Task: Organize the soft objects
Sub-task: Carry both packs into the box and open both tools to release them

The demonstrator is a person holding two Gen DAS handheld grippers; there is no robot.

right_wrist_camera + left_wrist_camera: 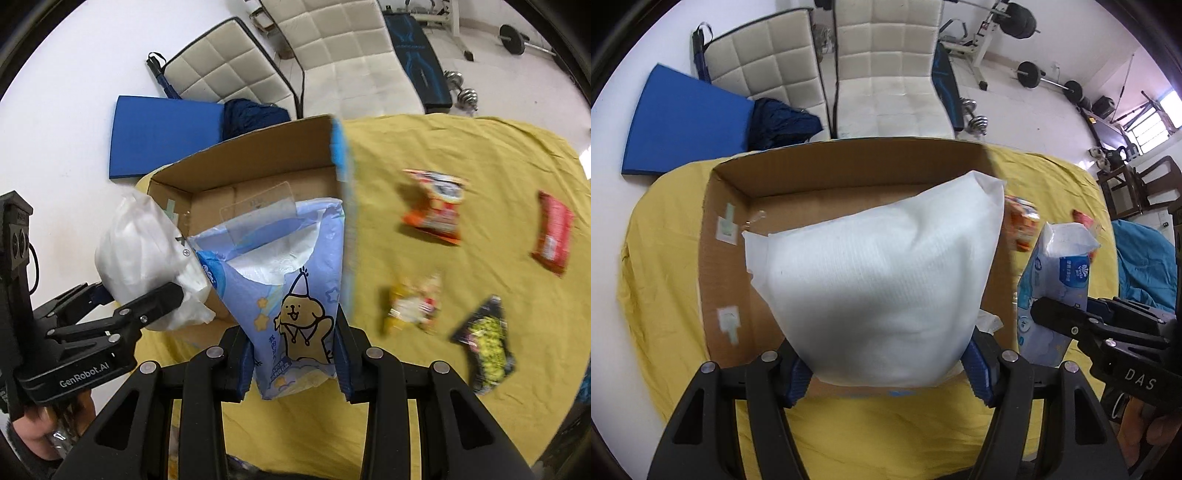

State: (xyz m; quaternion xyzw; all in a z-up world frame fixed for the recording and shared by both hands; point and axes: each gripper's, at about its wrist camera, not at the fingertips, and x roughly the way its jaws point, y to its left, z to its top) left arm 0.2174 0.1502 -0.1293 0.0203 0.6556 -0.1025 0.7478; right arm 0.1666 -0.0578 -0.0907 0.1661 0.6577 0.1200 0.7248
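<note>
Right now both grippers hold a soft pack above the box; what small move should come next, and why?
Probably lower the left gripper and release its white pack into the box: the pack already hangs over the bare floor, while the blue pack sits nearer the wall.

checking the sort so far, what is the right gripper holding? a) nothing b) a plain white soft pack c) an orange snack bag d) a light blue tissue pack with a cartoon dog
d: in the right wrist view the right gripper is shut on the light blue tissue pack with a cartoon dog, over the near edge of the open cardboard box.
</note>
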